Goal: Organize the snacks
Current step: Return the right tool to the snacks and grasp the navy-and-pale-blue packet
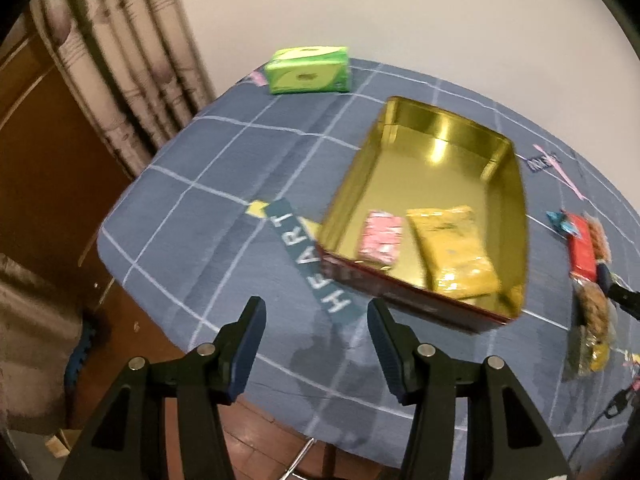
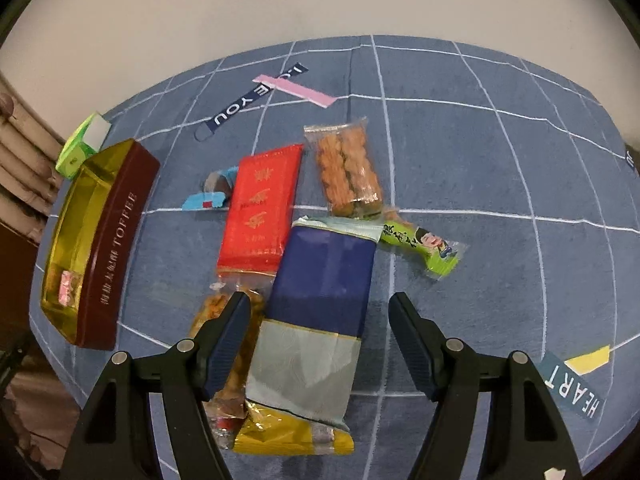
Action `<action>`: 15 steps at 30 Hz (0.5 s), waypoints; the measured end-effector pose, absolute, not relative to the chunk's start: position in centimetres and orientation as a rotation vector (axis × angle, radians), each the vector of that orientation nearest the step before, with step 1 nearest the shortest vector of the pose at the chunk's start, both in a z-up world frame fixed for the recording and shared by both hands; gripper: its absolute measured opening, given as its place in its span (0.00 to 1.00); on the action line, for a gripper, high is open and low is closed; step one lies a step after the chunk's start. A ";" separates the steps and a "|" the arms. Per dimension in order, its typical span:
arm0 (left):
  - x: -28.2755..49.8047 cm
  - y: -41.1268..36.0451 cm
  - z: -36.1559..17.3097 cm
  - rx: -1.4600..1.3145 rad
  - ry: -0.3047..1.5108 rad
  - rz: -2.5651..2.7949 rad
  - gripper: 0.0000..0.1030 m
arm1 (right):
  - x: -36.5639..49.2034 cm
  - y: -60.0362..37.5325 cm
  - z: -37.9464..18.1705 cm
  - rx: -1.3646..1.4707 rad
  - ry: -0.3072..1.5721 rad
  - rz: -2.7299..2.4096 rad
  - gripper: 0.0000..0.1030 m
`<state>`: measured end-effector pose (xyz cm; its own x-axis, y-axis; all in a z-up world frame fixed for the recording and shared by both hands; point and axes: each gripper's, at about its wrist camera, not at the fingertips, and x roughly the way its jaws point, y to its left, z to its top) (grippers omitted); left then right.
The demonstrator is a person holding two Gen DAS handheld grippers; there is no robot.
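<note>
On the blue checked tablecloth (image 1: 208, 216), as the left wrist view showed it, the gold-lined tin (image 1: 516, 216) lay open with a pink packet (image 1: 380, 240) and a yellow packet (image 1: 452, 252) side by side on its floor; a green tissue pack (image 1: 310, 70) sat well behind it near the wall, and a curtain (image 1: 120, 60) hung at the left; the left gripper (image 1: 316, 312) hovered with jaws apart and nothing between them, over bare cloth just short of the tin's near corner; at the right edge only a blurred strip of loose snacks showed. In the right wrist view that strip opened into a crowded heap: a red packet (image 2: 262, 208), a clear pack of brown biscuits (image 2: 348, 168), a green wrapped bar (image 2: 424, 246), a small blue wrapper (image 2: 208, 196), and a large blue-and-silver packet (image 2: 316, 312) lying over an orange snack bag (image 2: 214, 308) and a yellow bag (image 2: 288, 436); the right gripper (image 2: 318, 304) hung above the blue-and-silver packet with jaws spread wider than it and not touching it, its left finger over the orange bag; the tin (image 2: 116, 248) stood to the left, showing its maroon outer wall, with only the pink packet (image 2: 66, 288) visible inside.
</note>
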<state>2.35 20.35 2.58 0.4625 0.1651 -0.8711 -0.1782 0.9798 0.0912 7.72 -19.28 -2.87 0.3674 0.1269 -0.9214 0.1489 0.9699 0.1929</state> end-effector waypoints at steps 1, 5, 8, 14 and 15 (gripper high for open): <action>2.4 19.5 2.7 -0.005 1.068 0.196 0.52 | 7.8 -19.1 -3.1 0.247 1.204 -0.017 0.67; 2.9 16.8 2.4 0.032 1.080 0.139 0.52 | 7.9 -19.0 -3.9 0.245 1.227 -0.002 0.54; 3.2 14.4 2.0 0.053 1.098 0.089 0.52 | 7.9 -19.0 -4.3 0.254 1.232 0.007 0.50; 3.3 11.0 1.4 0.086 1.122 0.019 0.52 | 7.4 -19.7 -4.0 0.258 1.194 0.025 0.47; 3.4 10.5 1.3 0.087 1.130 0.004 0.52 | 7.3 -19.9 -3.8 0.257 1.187 0.024 0.47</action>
